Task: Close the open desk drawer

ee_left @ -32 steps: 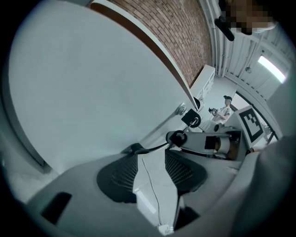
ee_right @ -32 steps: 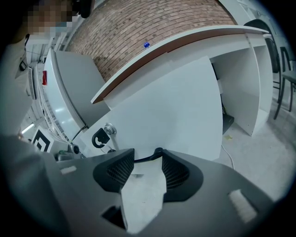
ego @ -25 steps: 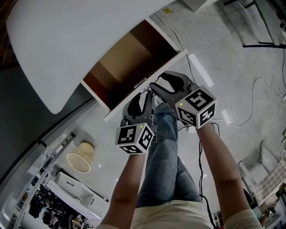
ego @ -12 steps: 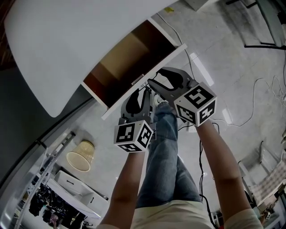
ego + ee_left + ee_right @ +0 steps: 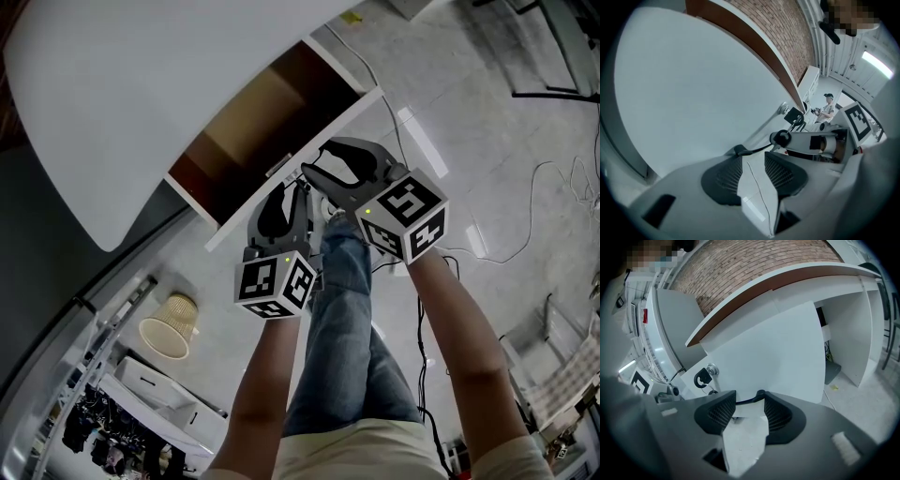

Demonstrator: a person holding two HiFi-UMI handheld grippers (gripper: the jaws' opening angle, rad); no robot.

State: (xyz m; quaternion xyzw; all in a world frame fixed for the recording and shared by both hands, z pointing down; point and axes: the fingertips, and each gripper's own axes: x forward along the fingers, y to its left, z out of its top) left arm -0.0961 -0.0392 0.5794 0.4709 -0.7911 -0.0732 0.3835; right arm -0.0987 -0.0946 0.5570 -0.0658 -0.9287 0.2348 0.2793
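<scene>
The white desk (image 5: 141, 84) has its drawer (image 5: 253, 131) pulled out, brown inside, with a white front panel (image 5: 234, 221). Both grippers meet that panel side by side near its middle. My left gripper (image 5: 296, 187) has its tips at the panel; its jaws are closing with nothing between them (image 5: 752, 161). My right gripper (image 5: 309, 174) is just to its right, open and holding nothing (image 5: 747, 401). The panel (image 5: 778, 357) fills both gripper views. A lock with a key and fob (image 5: 705, 375) sits on it between the two grippers, with the same lock (image 5: 783, 108) in the left gripper view.
The person's legs in jeans (image 5: 347, 309) are below the drawer. A wicker wastebasket (image 5: 169, 328) stands on the floor at left, shelving with clutter (image 5: 122, 412) below it. Cables (image 5: 525, 225) trail over the floor at right. Another person (image 5: 827, 105) stands far off.
The drawer front has slid a little way in toward the desk, and both grippers have followed it up and left. The left jaws have narrowed slightly.
</scene>
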